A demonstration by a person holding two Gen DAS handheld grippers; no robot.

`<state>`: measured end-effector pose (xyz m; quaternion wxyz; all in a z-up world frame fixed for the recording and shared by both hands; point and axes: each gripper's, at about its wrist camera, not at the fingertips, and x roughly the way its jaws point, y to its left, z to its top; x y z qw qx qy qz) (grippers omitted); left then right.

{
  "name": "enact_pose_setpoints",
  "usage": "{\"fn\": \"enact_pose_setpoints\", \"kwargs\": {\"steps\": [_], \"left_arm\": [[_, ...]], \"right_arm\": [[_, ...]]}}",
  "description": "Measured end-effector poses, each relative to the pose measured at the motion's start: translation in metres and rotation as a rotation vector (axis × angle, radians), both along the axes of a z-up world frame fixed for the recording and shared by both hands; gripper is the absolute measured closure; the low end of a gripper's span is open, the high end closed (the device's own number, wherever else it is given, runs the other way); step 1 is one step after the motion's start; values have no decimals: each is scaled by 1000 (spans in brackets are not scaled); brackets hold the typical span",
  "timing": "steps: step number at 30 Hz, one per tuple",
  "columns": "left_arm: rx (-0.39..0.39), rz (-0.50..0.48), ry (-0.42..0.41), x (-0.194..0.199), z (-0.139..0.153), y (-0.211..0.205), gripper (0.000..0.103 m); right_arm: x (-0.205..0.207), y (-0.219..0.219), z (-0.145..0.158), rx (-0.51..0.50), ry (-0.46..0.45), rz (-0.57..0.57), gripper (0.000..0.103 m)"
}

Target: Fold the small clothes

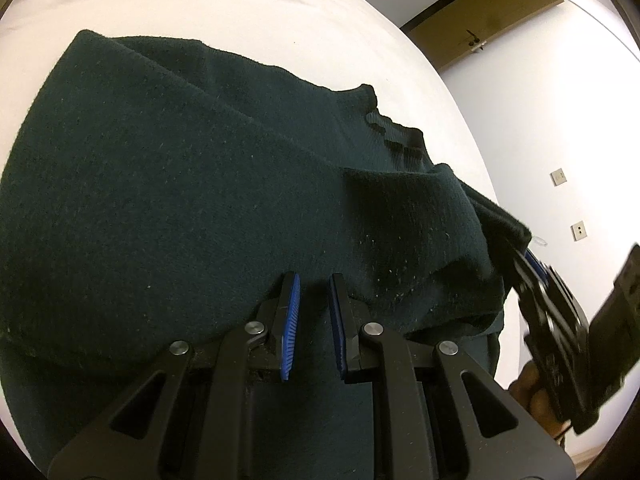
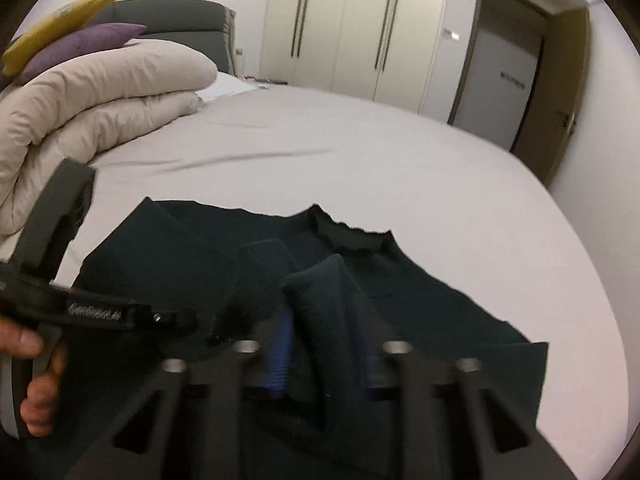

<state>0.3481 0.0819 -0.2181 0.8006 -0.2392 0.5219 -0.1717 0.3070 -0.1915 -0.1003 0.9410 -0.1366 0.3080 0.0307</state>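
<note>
Bed [image 2: 360,152] carrying a dark green sweater [image 1: 180,184], part-folded, sleeves drawn across its body.
Right gripper [image 2: 324,344] pinches a sleeve fold between its blue pads; left gripper [image 1: 314,312] hovers over the knit with jaws nearly closed on nothing. Slack knit could slip free and undo the fold.

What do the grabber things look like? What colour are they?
Both are black, with two fingers on jointed bars fixed with round silver pins. The left gripper has ridged bright blue pads on the inside of its fingers. The right gripper has blue pads too, though it looks blurry. One handle has pale lettering printed on its side.
</note>
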Motion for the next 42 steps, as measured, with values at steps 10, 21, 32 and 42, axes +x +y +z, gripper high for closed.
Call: {"fn": "enact_pose_setpoints", "kwargs": {"steps": [10, 21, 32, 42], "left_arm": [[67, 25, -35, -12, 17, 0, 88], [167, -64, -215, -16, 71, -57, 88], [114, -66, -73, -20, 22, -46, 88], [-52, 140, -235, -63, 53, 69, 88]], "right_arm": [[-36, -100, 41, 218, -146, -246, 95], [-115, -178, 133, 205, -356, -287, 95], [-83, -79, 119, 148, -326, -96, 95], [-11, 63, 65, 115, -174, 125, 95]]}}
